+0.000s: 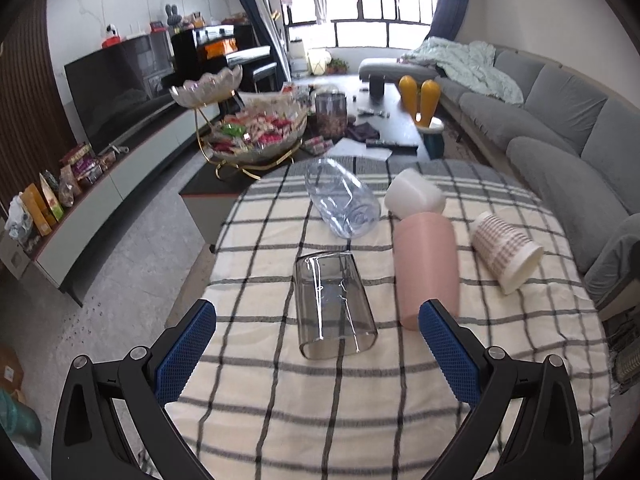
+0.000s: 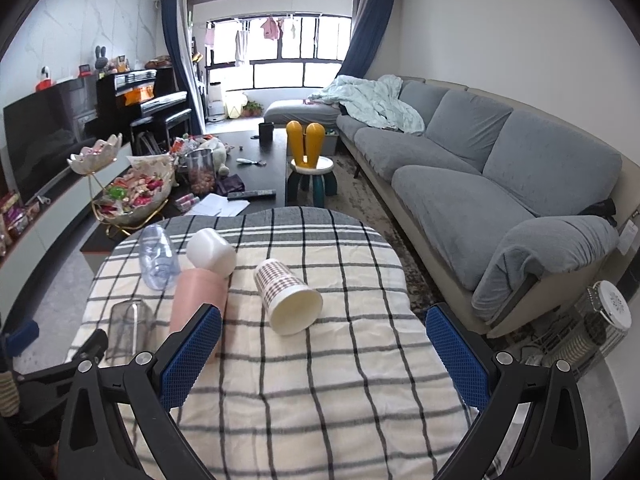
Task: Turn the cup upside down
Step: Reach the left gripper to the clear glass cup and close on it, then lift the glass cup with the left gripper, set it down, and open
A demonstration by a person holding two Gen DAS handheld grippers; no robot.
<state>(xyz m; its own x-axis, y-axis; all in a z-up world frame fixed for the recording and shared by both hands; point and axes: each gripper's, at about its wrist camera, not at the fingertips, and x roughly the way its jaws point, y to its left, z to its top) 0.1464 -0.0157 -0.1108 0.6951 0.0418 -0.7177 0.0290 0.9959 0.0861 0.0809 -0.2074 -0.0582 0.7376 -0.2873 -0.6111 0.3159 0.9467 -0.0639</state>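
Several cups lie on their sides on a checked cloth point(image 1: 280, 392). A smoky clear cup point(image 1: 334, 306) lies just ahead of my open, empty left gripper point(image 1: 318, 350), mouth toward it. A pink cup point(image 1: 426, 268), a white cup point(image 1: 416, 196), a clear bluish cup point(image 1: 342, 198) and a checked paper cup point(image 1: 506, 250) lie beyond. In the right wrist view my right gripper point(image 2: 324, 350) is open and empty, with the checked cup point(image 2: 288, 296) ahead of it, mouth toward it. The pink cup point(image 2: 198, 294), white cup point(image 2: 212, 254), bluish cup point(image 2: 158, 258) and smoky cup point(image 2: 130, 330) lie to its left.
The cloth point(image 2: 340, 400) covers a small table. Beyond it is a dark coffee table point(image 2: 256, 164) with a snack bowl point(image 2: 136, 196) and a jar. A yellow-backed stool point(image 2: 310, 172) stands behind, a grey sofa point(image 2: 500, 184) on the right, a TV point(image 1: 116, 88) on the left.
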